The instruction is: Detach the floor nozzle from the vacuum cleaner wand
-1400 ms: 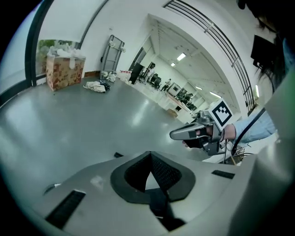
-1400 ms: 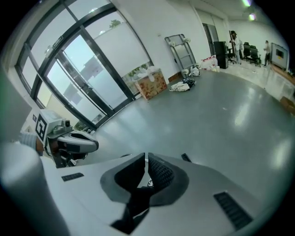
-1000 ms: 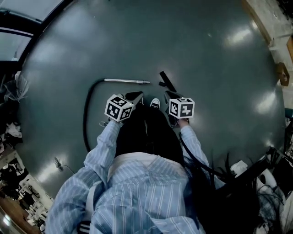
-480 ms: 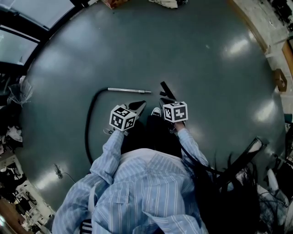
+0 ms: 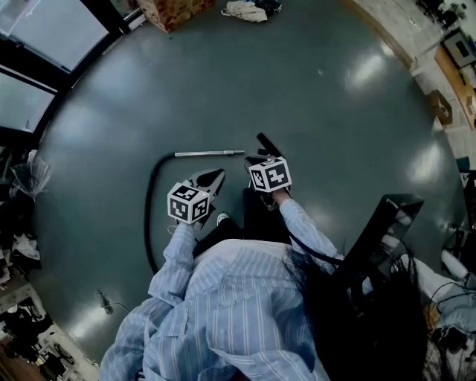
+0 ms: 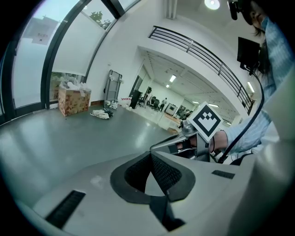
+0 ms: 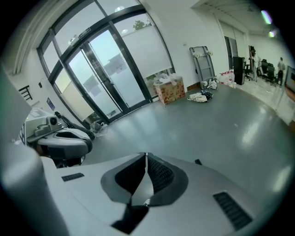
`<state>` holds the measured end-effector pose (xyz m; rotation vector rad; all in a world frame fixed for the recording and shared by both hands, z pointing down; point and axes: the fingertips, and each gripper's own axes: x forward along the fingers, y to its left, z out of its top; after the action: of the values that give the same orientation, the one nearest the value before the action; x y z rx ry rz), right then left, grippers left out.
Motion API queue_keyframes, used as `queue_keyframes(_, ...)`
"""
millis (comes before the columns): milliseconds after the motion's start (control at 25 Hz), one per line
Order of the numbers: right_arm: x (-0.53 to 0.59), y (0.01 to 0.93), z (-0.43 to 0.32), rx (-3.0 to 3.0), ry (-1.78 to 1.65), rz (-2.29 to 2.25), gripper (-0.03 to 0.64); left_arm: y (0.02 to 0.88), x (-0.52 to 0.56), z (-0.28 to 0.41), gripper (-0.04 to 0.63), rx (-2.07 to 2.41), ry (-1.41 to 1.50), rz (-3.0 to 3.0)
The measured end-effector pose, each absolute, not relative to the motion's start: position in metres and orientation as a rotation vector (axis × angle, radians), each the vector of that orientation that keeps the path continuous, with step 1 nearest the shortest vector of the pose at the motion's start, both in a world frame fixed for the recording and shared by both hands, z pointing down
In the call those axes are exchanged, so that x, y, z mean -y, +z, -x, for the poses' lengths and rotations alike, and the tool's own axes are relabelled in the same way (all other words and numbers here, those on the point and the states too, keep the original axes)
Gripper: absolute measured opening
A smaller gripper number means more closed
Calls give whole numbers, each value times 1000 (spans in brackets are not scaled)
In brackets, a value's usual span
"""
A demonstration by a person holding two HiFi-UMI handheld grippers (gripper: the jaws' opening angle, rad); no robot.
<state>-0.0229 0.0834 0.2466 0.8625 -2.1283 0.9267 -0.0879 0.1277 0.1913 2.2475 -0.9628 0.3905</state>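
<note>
A thin metal wand (image 5: pixel 208 153) lies on the grey floor, joined at its left end to a black hose (image 5: pixel 149 212) that curves toward me. The black floor nozzle (image 5: pixel 266 142) lies just right of the wand's free end, with a small gap between them. My left gripper (image 5: pixel 220 174) hangs shut and empty above the floor, below the wand. My right gripper (image 5: pixel 255 159) is shut with nothing in it, close to the nozzle. In the left gripper view the shut jaws (image 6: pixel 150 154) face the right gripper's cube (image 6: pixel 203 120). The right gripper's jaws (image 7: pixel 146 156) also meet with nothing between them.
A cardboard box (image 5: pixel 175 11) and a pile of cloth (image 5: pixel 245 9) sit at the far side near glass doors (image 7: pixel 101 78). A black frame (image 5: pixel 379 223) stands at my right. Clutter lines the left edge (image 5: pixel 18 223). My legs and a shoe (image 5: pixel 222 219) are below the grippers.
Both grippers have risen and drawn back toward me, staying shut. The wand, hose and nozzle lie where they were. The black frame has come into view at right.
</note>
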Motion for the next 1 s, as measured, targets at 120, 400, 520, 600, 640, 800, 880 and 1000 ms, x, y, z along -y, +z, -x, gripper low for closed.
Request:
queue_keyframes(120, -128, 249, 41, 2122, 945, -885, 20, 193, -175, 114, 5, 997, 392, -2236)
queue_keyframes(400, -229, 266, 79, 2078, 985, -921, 20, 213, -269, 160, 5, 971, 369, -2211)
queue_keyframes(520, -264, 267, 71, 2048, 963, -917, 20, 218, -300, 153, 5, 940, 345, -2206)
queue_keyframes(600, -281, 261, 59, 2033, 953, -924, 20, 216, -315, 141, 5, 920, 335, -2206)
queue_keyframes(640, -288, 257, 55, 2031, 952, -929, 20, 213, -321, 138, 5, 912, 333, -2210)
queue_keyframes(800, -310, 251, 42, 2040, 961, -933, 20, 202, -339, 125, 5, 910, 325, -2225)
queue_keyframes(880, -319, 249, 29, 2051, 970, -927, 20, 199, -348, 114, 5, 923, 322, -2226)
queue_keyframes(1000, -335, 245, 9, 2065, 957, -918, 20, 199, -364, 101, 5, 960, 327, -2214)
